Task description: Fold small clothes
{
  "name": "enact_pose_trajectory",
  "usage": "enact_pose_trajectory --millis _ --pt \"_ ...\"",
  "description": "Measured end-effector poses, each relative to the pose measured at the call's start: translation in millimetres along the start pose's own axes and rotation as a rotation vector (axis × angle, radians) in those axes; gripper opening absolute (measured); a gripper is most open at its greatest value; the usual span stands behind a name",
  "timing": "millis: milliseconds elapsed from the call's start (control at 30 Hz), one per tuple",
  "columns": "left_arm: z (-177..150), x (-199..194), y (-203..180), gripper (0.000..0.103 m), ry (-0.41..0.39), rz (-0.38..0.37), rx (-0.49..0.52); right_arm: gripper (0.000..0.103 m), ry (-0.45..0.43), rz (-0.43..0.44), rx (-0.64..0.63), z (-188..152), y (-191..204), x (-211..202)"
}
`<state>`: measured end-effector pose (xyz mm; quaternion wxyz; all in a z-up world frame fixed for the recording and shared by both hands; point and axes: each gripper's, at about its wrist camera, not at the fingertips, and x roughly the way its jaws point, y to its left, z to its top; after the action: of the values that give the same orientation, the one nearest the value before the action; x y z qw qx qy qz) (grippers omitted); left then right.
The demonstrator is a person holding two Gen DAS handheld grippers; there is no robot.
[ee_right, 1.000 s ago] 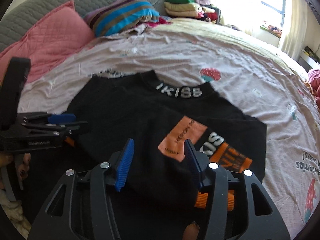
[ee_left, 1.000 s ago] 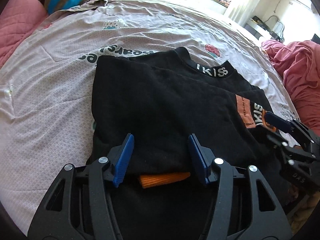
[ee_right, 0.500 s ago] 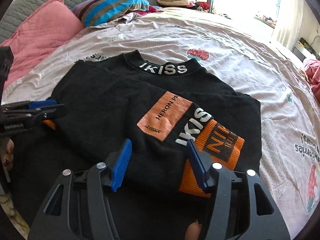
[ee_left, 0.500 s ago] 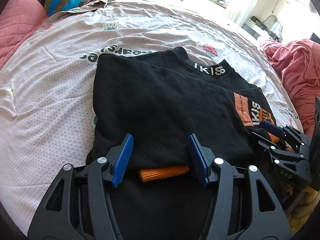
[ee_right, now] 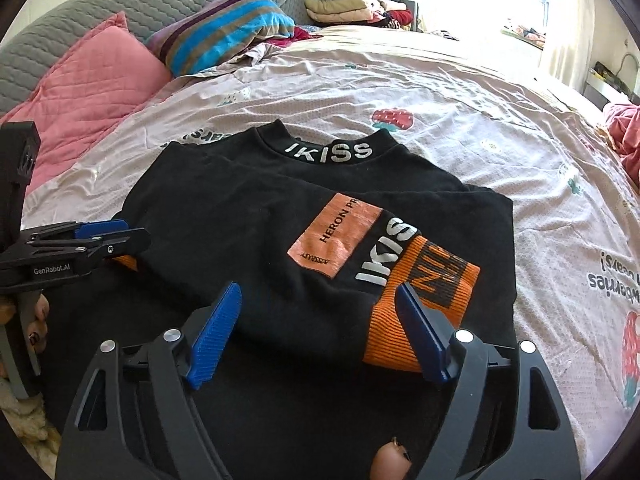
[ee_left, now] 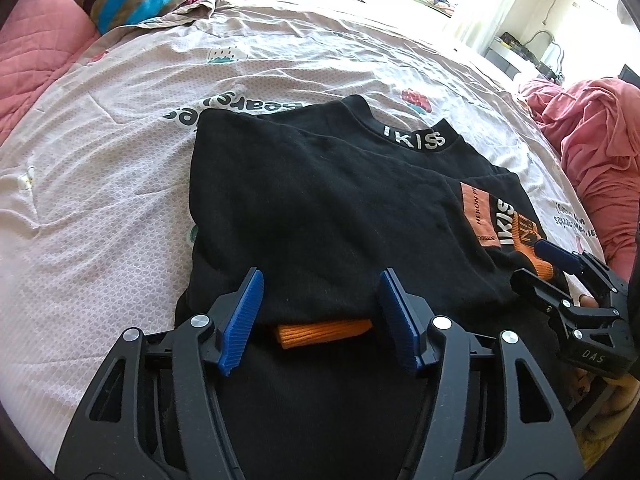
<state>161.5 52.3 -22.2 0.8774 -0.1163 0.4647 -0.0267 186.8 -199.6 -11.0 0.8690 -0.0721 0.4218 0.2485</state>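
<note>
I've got the black knit sweatshirt w/ orange cuffs and white IKISS collar [ee_right: 280,240] lying flat on the pale printed bedsheet [ee_left: 100,208], both sleeves folded in across the body, so side folds look done. Left gripper [ee_left: 320,316] and right gripper [ee_right: 316,332] both sit w/ jaws spread, holding nothing, at the near edge. Left to do, prob: bottom-to-collar fold, though the hem's hidden under the rigs.
</note>
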Motion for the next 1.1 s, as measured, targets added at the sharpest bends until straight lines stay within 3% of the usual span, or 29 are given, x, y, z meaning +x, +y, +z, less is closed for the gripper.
enact_pose_trajectory --millis 200,300,667,900,1100 --pt "-0.8 -3.0 -1.4 0.056 -0.002 -0.003 -0.001 0.083 -0.026 0.005 0.013 0.9 -2.1 -8.8" --pt "-0.9 -6.7 -1.7 0.061 -0.006 -0.015 -0.009 0.091 -0.039 0.005 0.021 1.0 -3.2 -13.2" --pt "-0.2 -23.3 1.6 0.076 -0.042 -0.022 -0.042 0.095 -0.083 0.008 0.037 1.6 -6.1 -29.6" --pt "0.0 -36.9 4.7 0.093 -0.072 -0.003 -0.051 0.097 -0.106 0.015 0.049 2.0 -8.5 -38.8" --pt "-1.3 -49.0 7.9 0.093 -0.096 0.019 -0.055 0.098 -0.128 0.013 0.049 2.6 -8.7 -48.1"
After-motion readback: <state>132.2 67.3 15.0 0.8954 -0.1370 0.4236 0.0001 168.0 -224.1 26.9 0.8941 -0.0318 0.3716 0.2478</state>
